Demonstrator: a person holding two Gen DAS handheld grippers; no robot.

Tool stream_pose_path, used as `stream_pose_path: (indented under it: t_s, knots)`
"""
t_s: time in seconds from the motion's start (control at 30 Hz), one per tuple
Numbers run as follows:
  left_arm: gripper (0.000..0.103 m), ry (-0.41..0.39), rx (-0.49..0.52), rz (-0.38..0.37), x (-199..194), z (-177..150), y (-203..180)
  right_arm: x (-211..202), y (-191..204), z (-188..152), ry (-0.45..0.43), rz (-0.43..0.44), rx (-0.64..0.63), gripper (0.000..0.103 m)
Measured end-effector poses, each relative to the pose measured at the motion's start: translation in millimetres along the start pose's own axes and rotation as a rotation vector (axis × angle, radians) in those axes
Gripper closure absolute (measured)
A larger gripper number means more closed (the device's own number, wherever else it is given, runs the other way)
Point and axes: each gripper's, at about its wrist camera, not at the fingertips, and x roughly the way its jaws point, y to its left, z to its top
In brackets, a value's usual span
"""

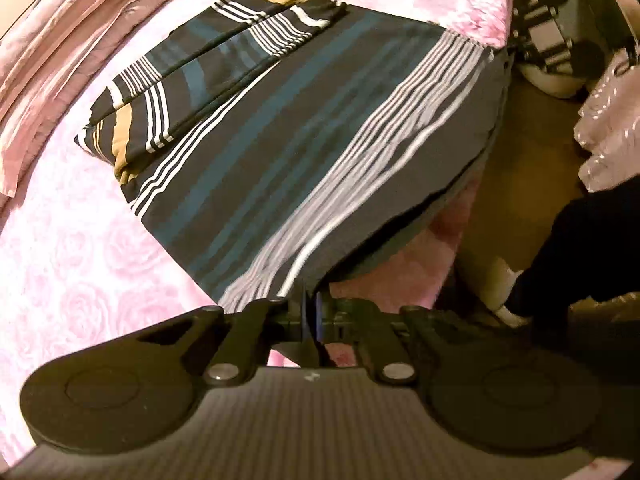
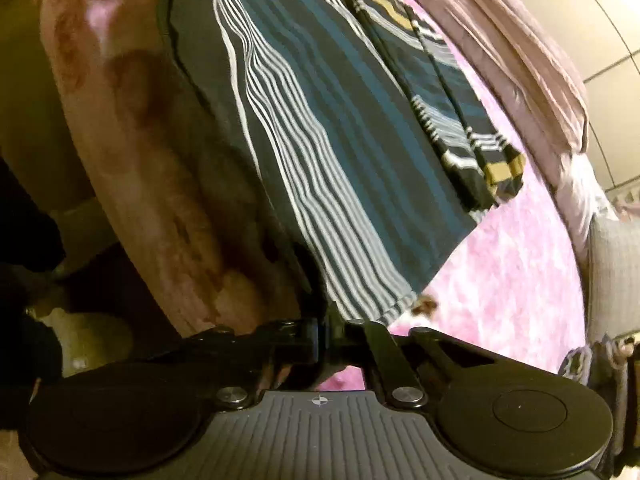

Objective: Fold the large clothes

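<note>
Striped cloth (image 1: pixel 280 152) spread flat on pink bed (image 1: pixel 80 248) — pinched tight at 2 corners by left claw (image 1: pixel 311 312) and right claw (image 2: pixel 326 334).

Your left gripper (image 1: pixel 311 312) meets the striped cloth (image 1: pixel 304 152) at a corner, but its fingertips are closed so tightly that the pinched fabric between them is hidden. The same holds for your right gripper (image 2: pixel 326 332): the cloth's corner disappears between the fingers. Motion blur smears the white stripes nearest each gripper. The cloth's near edge hangs over the bed (image 1: pixel 80 264) side, concealing what lies beneath. In the left wrist view, dark equipment (image 1: pixel 560 40) at upper right is cropped and unidentifiable.
</note>
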Motion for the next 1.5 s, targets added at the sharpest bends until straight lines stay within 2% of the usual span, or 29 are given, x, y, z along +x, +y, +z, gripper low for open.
stream_pose_path:
  t_s: [0.13, 0.3, 0.43, 0.57, 0.7, 0.87, 1.0, 1.1, 1.3, 1.5]
  knots:
    - [0.102, -0.003, 0.027, 0.012, -23.4, -6.3, -7.9, -40.4, -8.4, 8.3, -0.007, 0.041, -0.023, 0.103]
    - [0.102, -0.011, -0.051, 0.014, -59.4, -13.9, -8.9, -90.5, -20.8, 16.0, 0.002, 0.08, -0.008, 0.103]
    - [0.102, 0.022, -0.113, -0.036, -78.4, -21.1, -15.3, -122.0, -4.2, 11.4, 0.036, 0.175, -0.028, 0.103]
    - [0.102, 0.063, -0.119, -0.096, -85.5, -31.9, -29.0, -141.9, 9.4, 3.1, 0.085, 0.271, -0.016, 0.103]
    - [0.102, 0.03, -0.136, -0.072, -90.7, -18.1, -3.8, -146.1, -16.6, 19.5, 0.066, 0.224, -0.036, 0.103]
    - [0.102, -0.084, -0.113, 0.03, -109.5, 33.1, 61.5, -147.2, -77.3, 58.5, 0.031, 0.082, -0.036, 0.103]
    - [0.102, -0.165, -0.121, 0.083, -110.5, 81.2, 116.8, -135.7, -137.7, 90.3, 0.03, -0.006, -0.024, 0.103]
    - [0.102, -0.187, -0.128, 0.092, -95.5, 109.7, 154.2, -115.5, -187.1, 113.9, 0.038, -0.025, 0.012, 0.103]
    - [0.102, -0.121, -0.125, 0.068, -37.1, 148.0, 209.5, -56.4, -255.3, 148.9, 0.057, 0.008, 0.02, 0.103]
    - [0.102, -0.043, -0.172, 0.031, 26.8, 183.8, 263.1, 16.1, -317.2, 157.2, 0.059, 0.099, 0.069, 0.103]
